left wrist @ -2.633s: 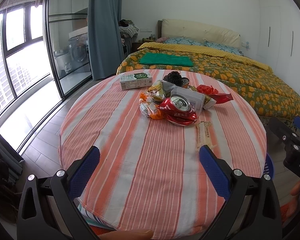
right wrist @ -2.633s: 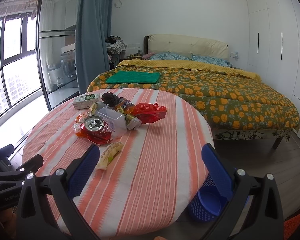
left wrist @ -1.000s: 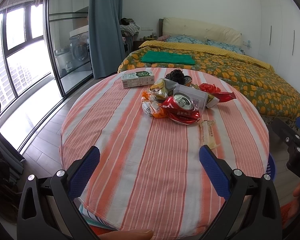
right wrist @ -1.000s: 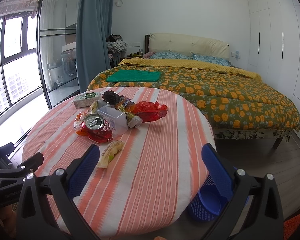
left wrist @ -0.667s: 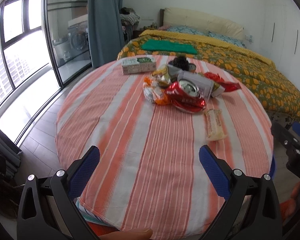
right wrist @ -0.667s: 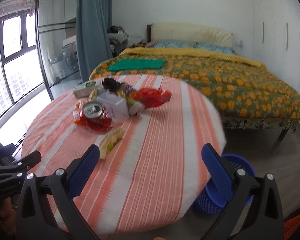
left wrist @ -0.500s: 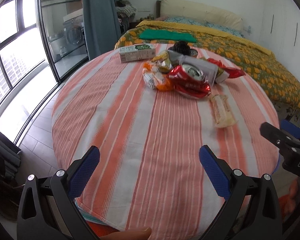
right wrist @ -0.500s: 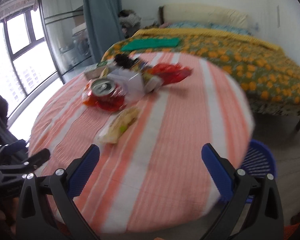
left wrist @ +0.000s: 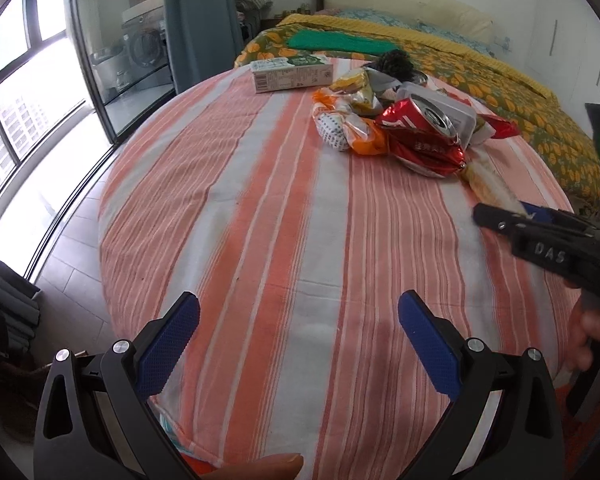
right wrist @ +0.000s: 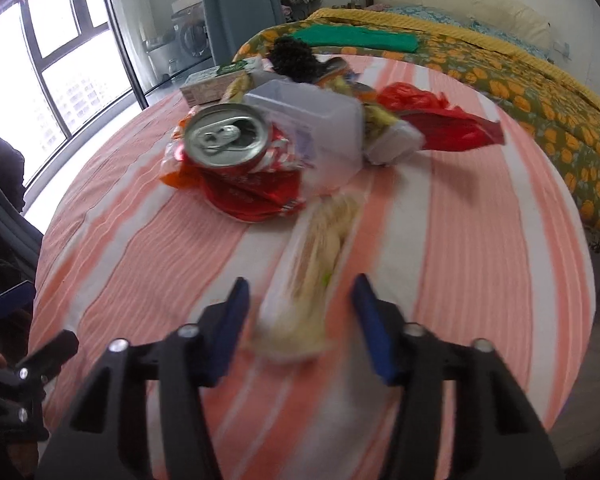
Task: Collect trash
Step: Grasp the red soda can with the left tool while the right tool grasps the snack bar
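The right tool point(right wrist: 298, 320), jaws just narrowing, straddles the pale snack wrapper point(right wrist: 311, 276) without pinching it; the flat film may slide away across the bench point(right wrist: 479, 240). The left tool point(left wrist: 298, 344) gapes wide, empty.

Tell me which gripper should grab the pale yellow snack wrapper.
Right gripper: its just-closing jaws already straddle the pale yellow snack wrapper, pads apparently not yet pressing. Left gripper hovers open over bare striped tablecloth.

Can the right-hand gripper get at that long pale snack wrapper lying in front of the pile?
Probably yes. The right gripper has just been closing, with the pale wrapper between its blue pads, which do not seem to press it yet. Nothing lies in between; the red can and the rest of the pile sit farther back.
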Available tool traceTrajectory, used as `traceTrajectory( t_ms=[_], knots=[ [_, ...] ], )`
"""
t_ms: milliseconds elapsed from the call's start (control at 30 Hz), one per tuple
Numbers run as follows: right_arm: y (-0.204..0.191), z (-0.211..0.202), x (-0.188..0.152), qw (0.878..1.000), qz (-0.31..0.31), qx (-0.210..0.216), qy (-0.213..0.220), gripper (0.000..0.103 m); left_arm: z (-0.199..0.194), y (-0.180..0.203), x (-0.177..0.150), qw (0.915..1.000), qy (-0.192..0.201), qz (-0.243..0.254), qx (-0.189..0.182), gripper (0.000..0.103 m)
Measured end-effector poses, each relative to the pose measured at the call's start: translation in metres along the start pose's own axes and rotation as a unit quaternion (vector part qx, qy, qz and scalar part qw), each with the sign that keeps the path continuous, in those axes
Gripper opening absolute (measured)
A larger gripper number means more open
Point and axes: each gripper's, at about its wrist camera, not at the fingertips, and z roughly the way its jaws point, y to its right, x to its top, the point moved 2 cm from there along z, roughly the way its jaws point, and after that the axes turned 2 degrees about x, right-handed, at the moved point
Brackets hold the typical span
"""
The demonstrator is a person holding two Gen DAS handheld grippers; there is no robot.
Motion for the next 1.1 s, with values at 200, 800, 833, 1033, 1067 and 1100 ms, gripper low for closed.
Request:
traceTrajectory(
  t_ms=[200, 800, 833, 1033, 1067, 1100],
  knots=[
    [0.05, -0.017, -0.011, 0.999, 0.029, -0.027, 0.008, 0.047, 0.012, 0.031, 0.028, 0.995, 0.011, 0.072, -0.069, 0.098],
    [0.067, -0.032, -0.025, 1.0, 0.0, -0.003, -0.001, 0.079, 0.068, 0.098, 0.126, 0.9445, -0.012, 0.265, -0.194, 0.098],
    [0.067, -0.034, -0.025, 1.0, 0.0, 0.0, 0.001, 0.079, 0.063, 0.098, 0.122, 0.9401, -0.012, 0.269, -0.209, 0.098],
    [0.071, -0.04, -0.012, 0.999, -0.034, 0.02, -0.001, 0.079, 0.027, 0.091, 0.078, 0.908, -0.03, 0.323, -0.265, 0.098],
    [0.069, -0.038, -0.008, 0.999, -0.047, 0.023, -0.005, 0.079, 0.024, 0.089, 0.076, 0.9119, -0.022, 0.327, -0.248, 0.098],
    [0.067, -0.035, -0.003, 0.998, -0.06, 0.028, -0.01, 0.079, 0.024, 0.088, 0.076, 0.9154, -0.017, 0.324, -0.238, 0.098]
  ],
)
